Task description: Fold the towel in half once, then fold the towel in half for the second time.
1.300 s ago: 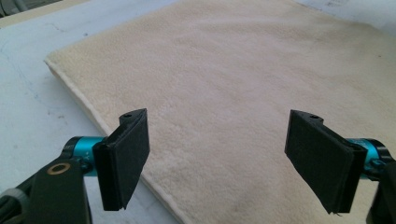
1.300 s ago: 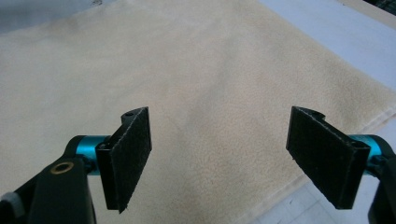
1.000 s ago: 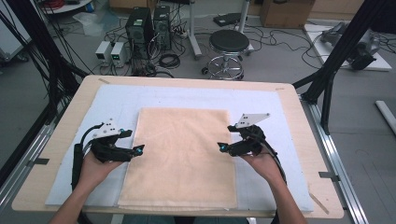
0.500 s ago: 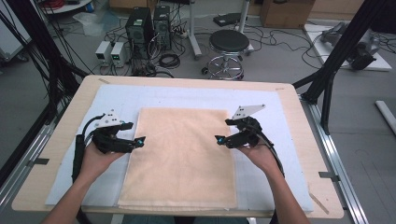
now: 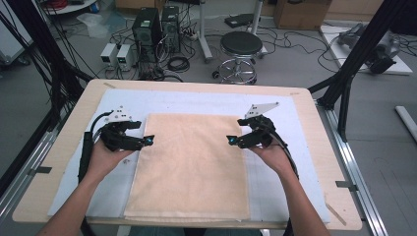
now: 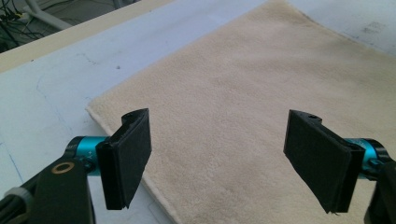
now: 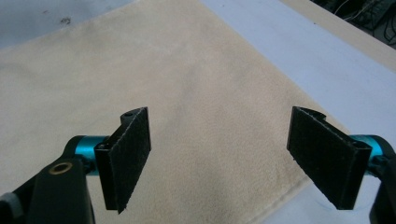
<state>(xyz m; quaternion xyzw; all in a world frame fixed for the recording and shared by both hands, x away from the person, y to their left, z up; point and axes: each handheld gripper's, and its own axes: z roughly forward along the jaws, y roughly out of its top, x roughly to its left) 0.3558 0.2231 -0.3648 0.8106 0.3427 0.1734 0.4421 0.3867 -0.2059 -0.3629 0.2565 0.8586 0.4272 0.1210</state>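
**A:** Where's the towel?

**B:** I see the towel [image 5: 189, 167] lying flat on the pale sheet [image 5: 275, 105] that covers the table [image 5: 305, 105], its long sides running away from me. Its near edge sits close to the table's front edge, and its far edge stops short of the sheet's far edge. It looks folded; along the near edge I can make out stacked layers.

**A:** And your grippers?

**B:** My left gripper [image 5: 147, 141] is at the towel's left edge, toward the far end, tips pointing inward. My right gripper [image 5: 229, 140] mirrors it at the right edge, tips pointing inward too. The two face each other across the cloth, well apart.

**A:** Holding anything?

**B:** No. Both are released. In the left gripper view the left gripper [image 6: 217, 154] has its jaws spread wide, with nothing between the pads [image 6: 128, 156] but the towel [image 6: 261, 93] lying below. The towel's edge runs under the left pad, and a corner shows just beyond it on the sheet [image 6: 60, 84]. The right gripper view shows much the same: the right gripper [image 7: 219, 154] stands wide open above the towel [image 7: 163, 74], and the cloth's edge passes beneath the right-hand pad [image 7: 327, 154].

**A:** Are the pads touching the fabric?

**B:** I can't tell for certain; from these views they seem to sit just above it.
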